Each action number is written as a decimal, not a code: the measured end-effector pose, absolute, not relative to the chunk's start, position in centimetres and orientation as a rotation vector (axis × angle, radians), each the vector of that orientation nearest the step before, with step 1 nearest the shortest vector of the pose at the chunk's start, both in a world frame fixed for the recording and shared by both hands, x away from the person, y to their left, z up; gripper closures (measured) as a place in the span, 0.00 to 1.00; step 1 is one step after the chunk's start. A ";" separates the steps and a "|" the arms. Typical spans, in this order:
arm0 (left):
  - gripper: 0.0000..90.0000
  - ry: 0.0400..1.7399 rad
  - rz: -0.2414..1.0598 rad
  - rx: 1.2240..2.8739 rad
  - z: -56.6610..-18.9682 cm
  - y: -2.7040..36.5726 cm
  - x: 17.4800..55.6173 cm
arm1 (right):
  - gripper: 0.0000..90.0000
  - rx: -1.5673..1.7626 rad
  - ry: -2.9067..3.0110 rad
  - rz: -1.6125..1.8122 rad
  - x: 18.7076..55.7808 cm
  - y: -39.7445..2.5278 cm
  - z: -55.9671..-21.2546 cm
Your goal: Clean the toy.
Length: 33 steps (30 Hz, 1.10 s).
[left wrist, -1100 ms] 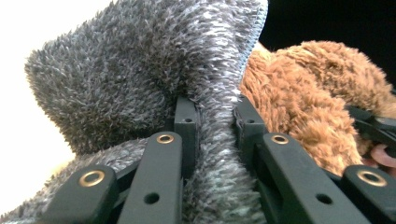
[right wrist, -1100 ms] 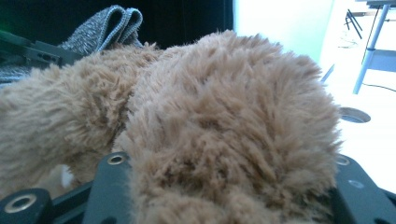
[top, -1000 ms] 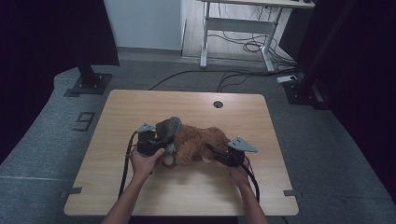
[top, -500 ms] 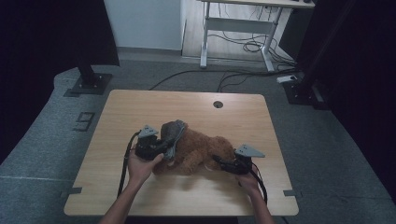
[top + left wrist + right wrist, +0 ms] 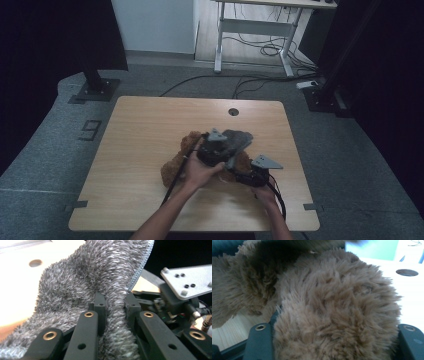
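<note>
A light wooden table (image 5: 150, 130) is set on grey carpet (image 5: 45, 150), with a white-framed desk (image 5: 255, 25) and cables (image 5: 260, 50) behind.

txt: "9" | on: grey floor mat (image 5: 60, 150) | loc: left of table (image 5: 150, 120)

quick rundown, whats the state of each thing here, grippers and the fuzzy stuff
left gripper: shut on the grey cloth, a fold pinched between its jaws
grey cloth: lifted, draped over the brown plush toy
right gripper: jaws spread around the brown plush toy; grip cannot be told
brown plush toy: lying on the table, partly covered by the grey cloth
table: bearing the toy
</note>
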State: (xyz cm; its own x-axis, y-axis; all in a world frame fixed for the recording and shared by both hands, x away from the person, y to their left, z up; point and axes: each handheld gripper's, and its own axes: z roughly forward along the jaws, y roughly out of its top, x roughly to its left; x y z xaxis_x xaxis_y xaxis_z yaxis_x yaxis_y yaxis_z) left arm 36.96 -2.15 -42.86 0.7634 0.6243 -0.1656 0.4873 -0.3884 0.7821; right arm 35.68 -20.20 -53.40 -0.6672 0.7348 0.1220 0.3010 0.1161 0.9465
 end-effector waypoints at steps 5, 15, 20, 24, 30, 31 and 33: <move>0.85 0.865 0.210 2.073 -45.1 -2.8 37.1 | 0.37 1.037 2.025 1.566 35.8 -20.6 -53.9; 0.85 1.008 0.385 1.997 -43.7 6.2 37.3 | 0.37 1.001 2.022 1.564 35.7 -20.4 -53.8; 0.85 1.098 0.380 1.938 -44.2 10.8 37.4 | 0.37 1.009 2.017 1.571 35.7 -20.5 -53.9; 0.85 1.184 0.371 1.914 -45.5 13.5 37.6 | 0.37 1.015 2.012 1.571 35.6 -20.4 -53.9; 0.86 1.292 0.271 1.938 -49.7 15.4 38.0 | 0.37 1.027 2.009 1.585 35.7 -20.5 -54.0; 0.86 1.306 0.257 1.924 -50.2 15.7 38.0 | 0.37 1.025 2.010 1.585 35.7 -20.5 -54.0; 0.86 1.316 0.246 1.917 -50.2 16.1 38.0 | 0.37 1.019 2.009 1.582 35.6 -20.5 -54.0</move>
